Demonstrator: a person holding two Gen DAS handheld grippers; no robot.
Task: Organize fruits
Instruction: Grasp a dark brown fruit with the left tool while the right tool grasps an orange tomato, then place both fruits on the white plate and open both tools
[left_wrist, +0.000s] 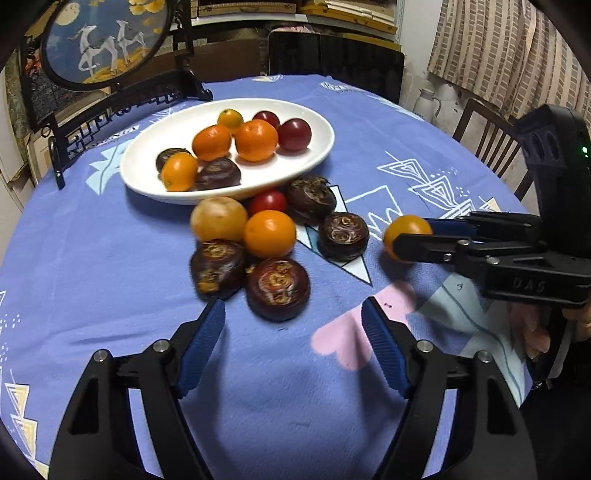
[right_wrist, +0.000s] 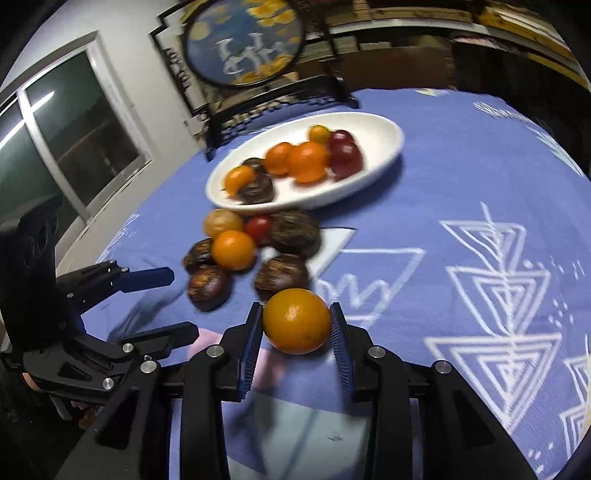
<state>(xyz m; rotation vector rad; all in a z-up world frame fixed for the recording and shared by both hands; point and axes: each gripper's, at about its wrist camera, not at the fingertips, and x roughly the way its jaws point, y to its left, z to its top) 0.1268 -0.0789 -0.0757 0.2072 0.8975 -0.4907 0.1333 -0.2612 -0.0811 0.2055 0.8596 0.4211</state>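
A round table under a blue patterned cloth (left_wrist: 110, 266) is shown from both wrist cams. A white oval plate (left_wrist: 314, 122) is set toward the far side, w/ a dark framed round screen (left_wrist: 107, 40) standing behind it.

Right gripper (right_wrist: 297, 325): its blue pads are closed on a small orange fruit (right_wrist: 297, 321), one pad pressed to each side; the fruit is held just above or on the cloth, which of the two cannot be told. In the left cam the same gripper (left_wrist: 410, 236) is seen entering from the right edge, w/ the orange fruit (left_wrist: 404, 230) clamped at its tips.

Left gripper (left_wrist: 293, 332): fingers are spread fairly wide w/ nothing between them. It is pointed down at a dark brown round fruit (left_wrist: 277, 288), the nearest of the loose pile, which lies just beyond the tips, not touched.

Loose pile, on the cloth just in front of the plate: an orange (left_wrist: 269, 233), a pale yellow-brown fruit (left_wrist: 218, 218), a red tomato (left_wrist: 269, 201) & four dark brown fruits in all, packed close together; some are touching.

On the plate: approx. four orange fruits, two dark red ones & two dark brown ones are gathered left of centre. The right-cam picture is blurred, so finer detail cannot be read. A person's fingers (left_wrist: 535, 328) are seen under the right gripper's body.
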